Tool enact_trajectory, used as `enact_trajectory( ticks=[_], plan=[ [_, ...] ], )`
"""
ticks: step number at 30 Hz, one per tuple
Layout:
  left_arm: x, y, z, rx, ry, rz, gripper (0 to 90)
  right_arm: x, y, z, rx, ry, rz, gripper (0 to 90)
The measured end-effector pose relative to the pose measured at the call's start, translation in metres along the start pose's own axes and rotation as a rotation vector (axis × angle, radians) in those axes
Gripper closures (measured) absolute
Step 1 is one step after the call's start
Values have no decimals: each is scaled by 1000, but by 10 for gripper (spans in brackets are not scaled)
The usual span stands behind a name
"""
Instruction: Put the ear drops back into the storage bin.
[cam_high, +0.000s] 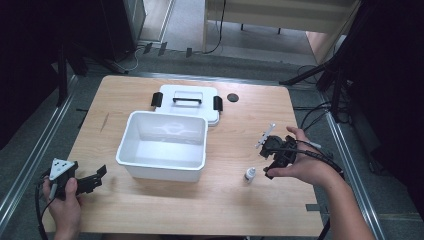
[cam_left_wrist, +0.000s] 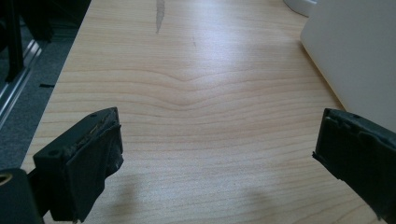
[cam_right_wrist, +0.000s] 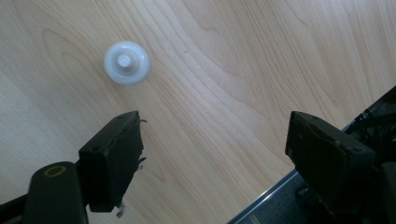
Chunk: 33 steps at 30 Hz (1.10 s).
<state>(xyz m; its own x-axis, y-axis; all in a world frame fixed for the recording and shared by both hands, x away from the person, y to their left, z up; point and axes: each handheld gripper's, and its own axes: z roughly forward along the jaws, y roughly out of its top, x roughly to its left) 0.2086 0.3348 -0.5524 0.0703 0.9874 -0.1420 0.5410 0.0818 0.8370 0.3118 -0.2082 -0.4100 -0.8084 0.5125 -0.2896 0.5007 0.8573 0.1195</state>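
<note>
You are holding the right gripper (cam_right_wrist: 212, 140) above the small white bottle (cam_high: 250, 174), jaws spread wide and gripping nothing, probably lining up a grab. The bottle is standing upright on the smooth pale wooden table (cam_high: 150, 92), right of the open white plastic box (cam_high: 162, 162). Your left gripper (cam_left_wrist: 217, 154) is resting low at the table's near left corner, equally wide and empty.

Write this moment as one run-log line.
left tool: open, empty | right tool: open, above small bottle | box: open, lid behind
</note>
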Motion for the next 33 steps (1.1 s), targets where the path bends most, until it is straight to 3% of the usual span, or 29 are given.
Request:
enact_trajectory(
  ticks=[11, 18, 33],
  plan=[
    [0, 0, 0, 3, -2, 4, 14, 17, 16, -3, 1, 51, -128, 310],
    [0, 0, 0, 6, -1, 7, 14, 22, 28, 6, 54, 142, -179, 467],
    [0, 0, 1, 5, -7, 6, 14, 29, 40, 25, 74, 160, -176, 616]
  ],
)
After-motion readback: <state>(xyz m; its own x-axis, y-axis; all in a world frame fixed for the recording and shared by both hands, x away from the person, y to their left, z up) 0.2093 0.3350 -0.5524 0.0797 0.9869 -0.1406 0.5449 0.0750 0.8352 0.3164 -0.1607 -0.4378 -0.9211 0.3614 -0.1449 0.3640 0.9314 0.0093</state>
